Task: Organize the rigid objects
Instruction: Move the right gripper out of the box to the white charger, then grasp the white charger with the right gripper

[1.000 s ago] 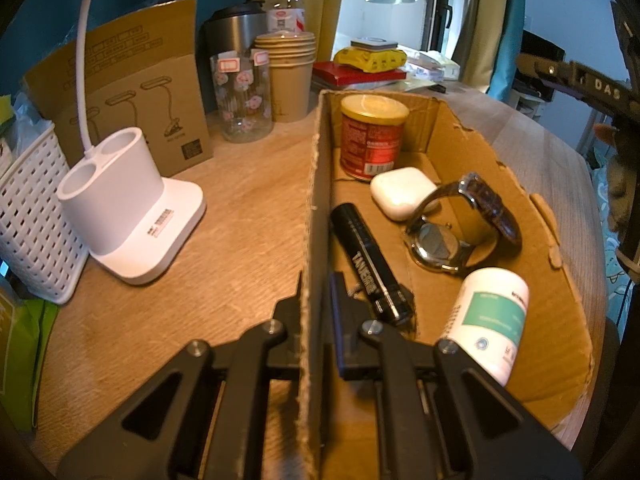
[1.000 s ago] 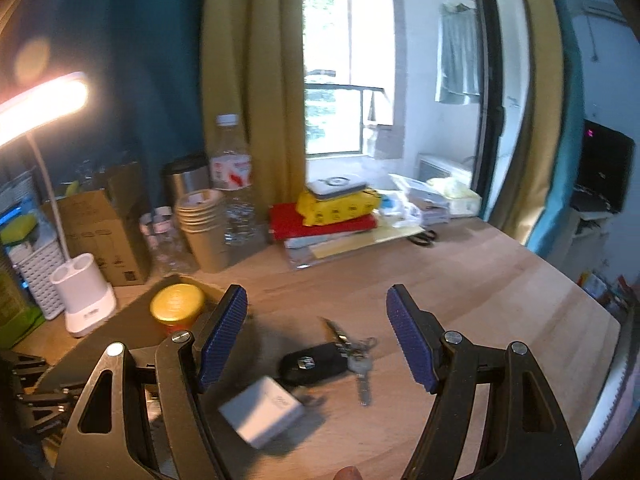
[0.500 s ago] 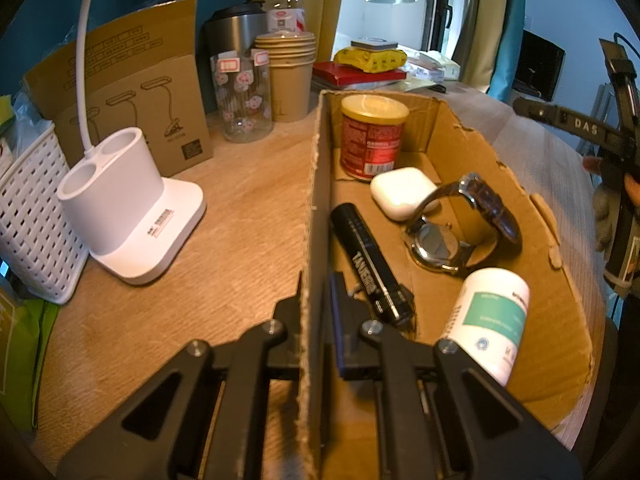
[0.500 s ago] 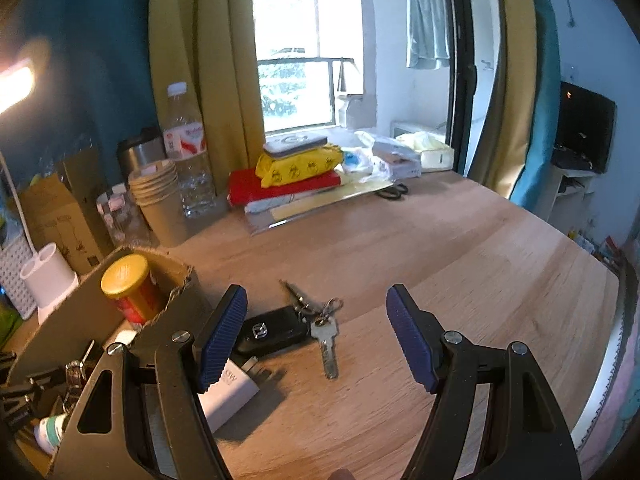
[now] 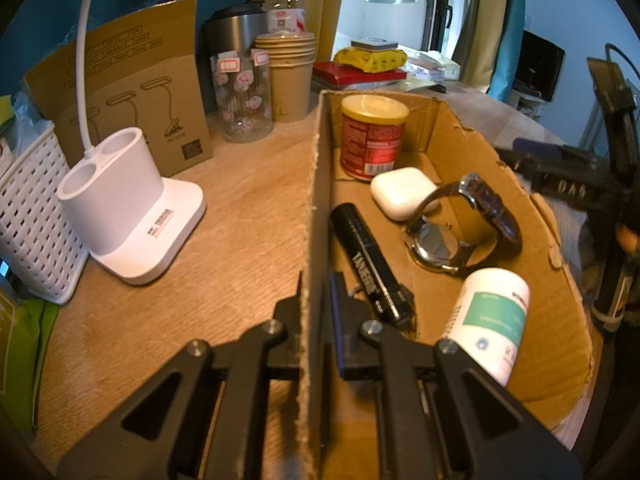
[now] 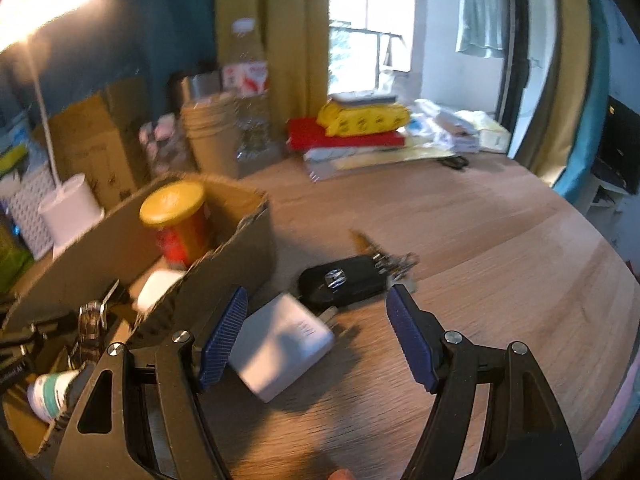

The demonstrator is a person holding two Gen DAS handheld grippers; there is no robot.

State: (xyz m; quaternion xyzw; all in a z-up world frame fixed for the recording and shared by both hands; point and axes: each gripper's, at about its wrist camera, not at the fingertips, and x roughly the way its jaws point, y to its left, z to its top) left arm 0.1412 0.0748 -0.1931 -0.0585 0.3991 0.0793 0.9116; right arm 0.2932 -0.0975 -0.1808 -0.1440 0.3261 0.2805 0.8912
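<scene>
My left gripper (image 5: 316, 300) is shut on the near left wall of the cardboard box (image 5: 316, 184). In the box lie a red can with a yellow lid (image 5: 372, 136), a white earbud case (image 5: 402, 192), a wristwatch (image 5: 460, 228), a black marker (image 5: 368, 264) and a white bottle with a green label (image 5: 490, 320). My right gripper (image 6: 316, 332) is open, low over the table just right of the box (image 6: 240, 248). A white charger (image 6: 280, 344) lies by its left finger. A black car key with keys (image 6: 344, 280) lies just beyond.
Left of the box stand a white lamp base (image 5: 120, 200), a white basket (image 5: 28, 216), a cardboard package (image 5: 132, 92), a glass jar (image 5: 242, 100), stacked paper cups (image 5: 288, 76) and a steel flask (image 5: 234, 32). Books and a yellow pack (image 6: 360, 124) lie at the back.
My right gripper has come down and closer to the charger and car key, which now sit nearer its open fingers. The left gripper and box have not moved.
</scene>
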